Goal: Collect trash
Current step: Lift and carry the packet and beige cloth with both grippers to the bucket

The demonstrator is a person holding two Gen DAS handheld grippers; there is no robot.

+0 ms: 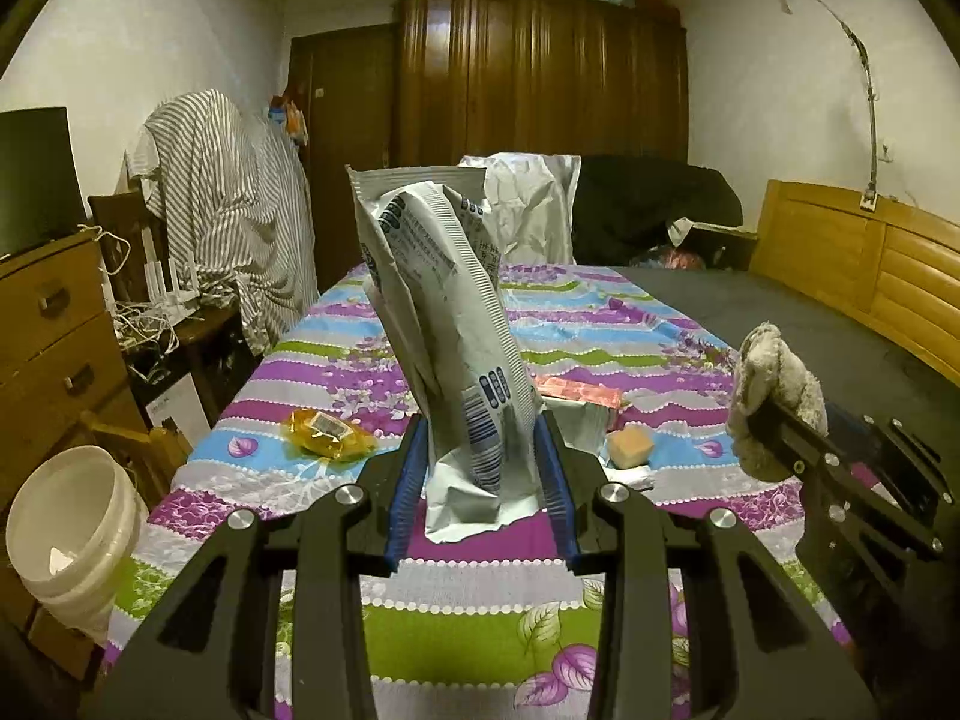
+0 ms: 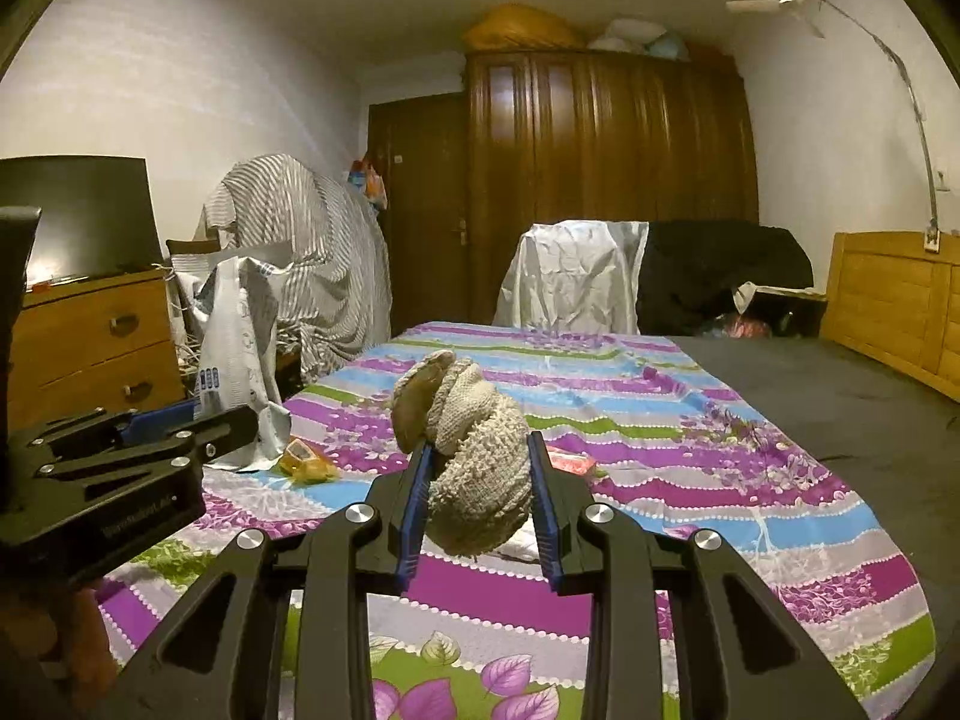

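My left gripper (image 1: 483, 420) is shut on a tall crumpled silver-white snack bag (image 1: 447, 324) and holds it upright above the bed; the bag also shows in the right wrist view (image 2: 237, 360). My right gripper (image 2: 480, 444) is shut on a balled grey knitted rag (image 2: 474, 468), seen from the left wrist view at the right (image 1: 774, 396). On the striped floral bedsheet (image 1: 600, 324) lie a yellow wrapper (image 1: 327, 435), a red-pink packet (image 1: 579, 391) and a small tan cube (image 1: 630, 446). A white bucket (image 1: 72, 531) stands left of the bed.
A wooden dresser (image 1: 48, 324) with a dark monitor stands at the left. A chair draped in striped cloth (image 1: 234, 210) and tangled cables are behind it. A silver bag (image 1: 531, 210) and dark clothes sit at the bed's far end. A wooden headboard (image 1: 858, 258) runs along the right.
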